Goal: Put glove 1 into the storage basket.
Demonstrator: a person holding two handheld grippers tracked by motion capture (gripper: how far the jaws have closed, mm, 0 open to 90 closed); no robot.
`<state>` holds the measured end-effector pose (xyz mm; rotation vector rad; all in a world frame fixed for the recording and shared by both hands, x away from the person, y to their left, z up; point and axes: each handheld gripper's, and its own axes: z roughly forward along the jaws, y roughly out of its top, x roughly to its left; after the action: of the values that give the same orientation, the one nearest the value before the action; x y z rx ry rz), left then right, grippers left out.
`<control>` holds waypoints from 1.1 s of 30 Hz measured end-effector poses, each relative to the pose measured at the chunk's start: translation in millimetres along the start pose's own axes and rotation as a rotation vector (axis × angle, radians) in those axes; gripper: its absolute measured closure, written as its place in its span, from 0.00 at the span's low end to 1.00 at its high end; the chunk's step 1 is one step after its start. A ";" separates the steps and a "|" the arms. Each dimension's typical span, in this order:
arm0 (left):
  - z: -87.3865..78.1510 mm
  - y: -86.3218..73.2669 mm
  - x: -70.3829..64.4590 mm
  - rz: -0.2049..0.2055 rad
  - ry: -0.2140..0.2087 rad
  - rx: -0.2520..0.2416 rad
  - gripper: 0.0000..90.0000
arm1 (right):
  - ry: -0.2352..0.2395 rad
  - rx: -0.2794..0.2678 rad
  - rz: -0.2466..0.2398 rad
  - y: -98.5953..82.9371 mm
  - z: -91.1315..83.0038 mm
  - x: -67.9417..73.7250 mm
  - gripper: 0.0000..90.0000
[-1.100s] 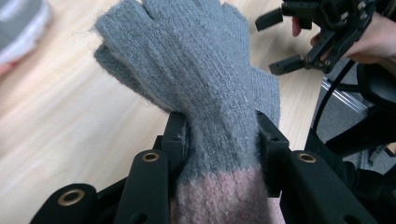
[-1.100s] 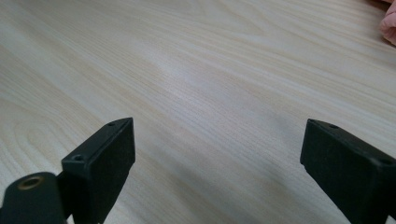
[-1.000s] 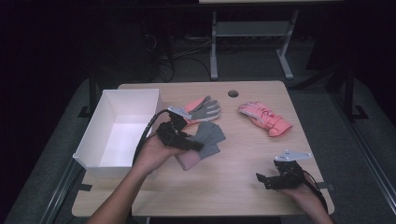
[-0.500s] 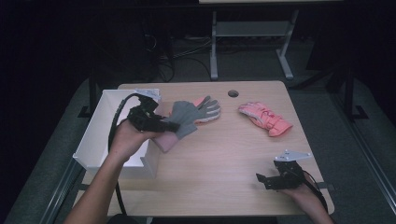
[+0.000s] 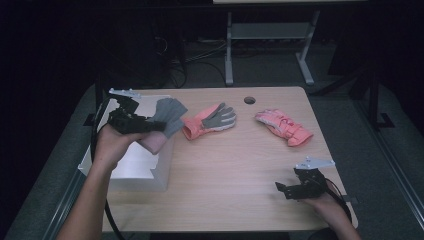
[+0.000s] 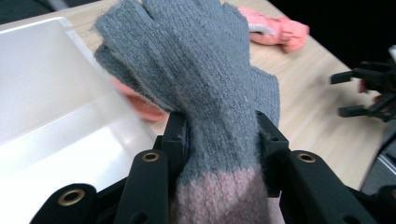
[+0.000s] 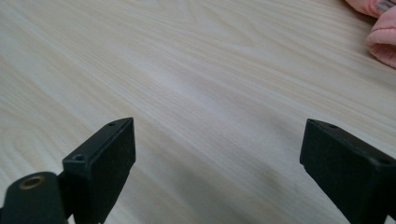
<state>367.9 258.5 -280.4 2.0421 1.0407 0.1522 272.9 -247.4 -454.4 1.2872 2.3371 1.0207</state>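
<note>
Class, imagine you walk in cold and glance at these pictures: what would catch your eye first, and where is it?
First, the grey knit glove with a pink cuff, clamped in the left gripper and held up over the white box at the table's left edge. Next, two salmon-pink gloves: one with a grey palm mid-table, another farther right. The right gripper rests open near the front right corner.

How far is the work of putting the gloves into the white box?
None visibly lies in the white box yet. In hand: the left gripper clamps the grey knit glove above its edge. Left: the orange-grey glove and pink glove on the table. The right gripper rests open.
</note>
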 end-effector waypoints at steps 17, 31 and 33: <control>17.2 -41.8 77.1 -0.177 0.242 0.068 0.71 | 0.027 -0.018 -0.015 6.2 1.0 -7.5 0.13; 58.3 -77.9 118.6 -0.246 0.348 0.223 0.70 | 0.035 -0.016 -0.016 6.0 2.6 -7.4 0.13; 64.0 -84.7 125.2 -0.266 0.353 0.250 0.70 | 0.036 -0.015 -0.019 5.8 2.6 -7.6 0.13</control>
<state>424.8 336.6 -413.1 2.1185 1.6094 0.2612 282.2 -250.4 -452.9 1.2495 2.3591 1.0615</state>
